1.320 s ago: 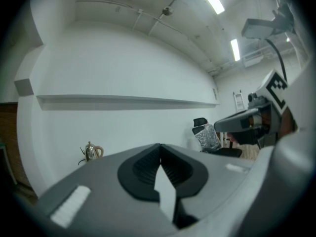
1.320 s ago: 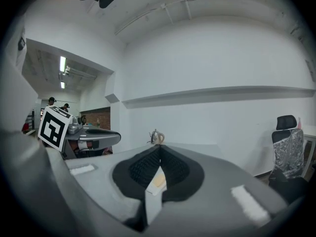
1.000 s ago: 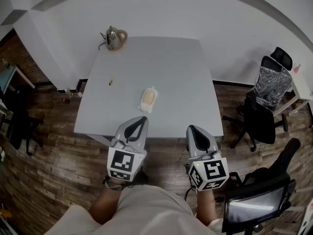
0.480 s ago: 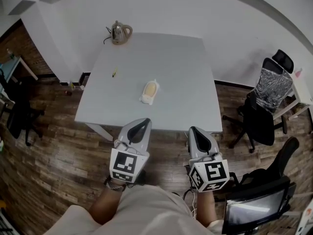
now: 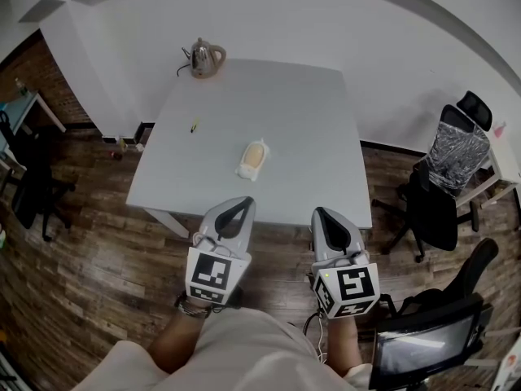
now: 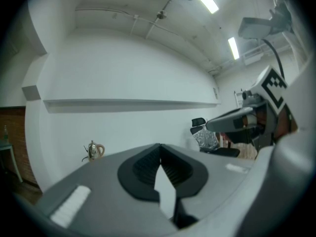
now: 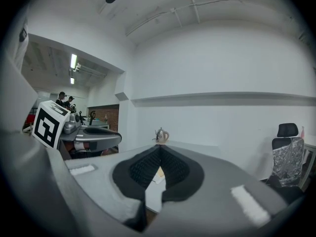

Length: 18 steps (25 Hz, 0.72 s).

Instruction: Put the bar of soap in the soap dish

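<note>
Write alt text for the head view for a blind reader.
The left gripper and right gripper, both shut and empty, hover before the near edge of a grey table. Mid-table a yellowish bar of soap lies on a white soap dish; a kettle stands at the far left corner.

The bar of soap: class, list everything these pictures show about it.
The bar of soap is a pale yellow, rounded oblong with a smooth look. It lies flat on a white soap dish, whose edge shows beyond its near end. It sits near the middle of the grey table, its long axis running roughly from near edge to far edge. Only the dish touches it.
</note>
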Tool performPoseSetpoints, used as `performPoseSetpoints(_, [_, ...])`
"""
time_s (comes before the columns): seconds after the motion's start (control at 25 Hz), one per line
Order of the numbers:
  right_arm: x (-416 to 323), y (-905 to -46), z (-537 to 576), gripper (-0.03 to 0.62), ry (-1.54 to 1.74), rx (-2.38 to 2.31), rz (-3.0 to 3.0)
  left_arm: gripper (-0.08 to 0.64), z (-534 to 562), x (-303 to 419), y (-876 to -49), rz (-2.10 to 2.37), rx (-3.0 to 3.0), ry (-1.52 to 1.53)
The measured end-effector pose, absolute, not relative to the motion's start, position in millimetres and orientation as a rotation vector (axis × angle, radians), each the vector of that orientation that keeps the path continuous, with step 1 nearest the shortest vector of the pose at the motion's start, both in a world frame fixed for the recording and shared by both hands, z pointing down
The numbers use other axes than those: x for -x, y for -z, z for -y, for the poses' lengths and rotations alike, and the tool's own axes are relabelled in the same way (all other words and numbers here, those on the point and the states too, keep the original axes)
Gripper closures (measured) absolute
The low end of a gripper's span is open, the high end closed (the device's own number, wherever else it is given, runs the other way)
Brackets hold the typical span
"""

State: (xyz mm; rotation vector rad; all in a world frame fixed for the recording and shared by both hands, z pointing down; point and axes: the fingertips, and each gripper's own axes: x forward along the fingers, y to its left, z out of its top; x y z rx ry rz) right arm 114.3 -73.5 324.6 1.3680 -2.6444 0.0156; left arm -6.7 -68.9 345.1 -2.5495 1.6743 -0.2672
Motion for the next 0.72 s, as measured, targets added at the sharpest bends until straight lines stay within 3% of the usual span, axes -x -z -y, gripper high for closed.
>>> performPoseSetpoints(0.72, [-114.3, -324.4, 76.6, 0.591, -0.002, -1.361, 2.641, 0.555, 72.7, 2.9, -344.3, -1.662, 2.558, 0.267])
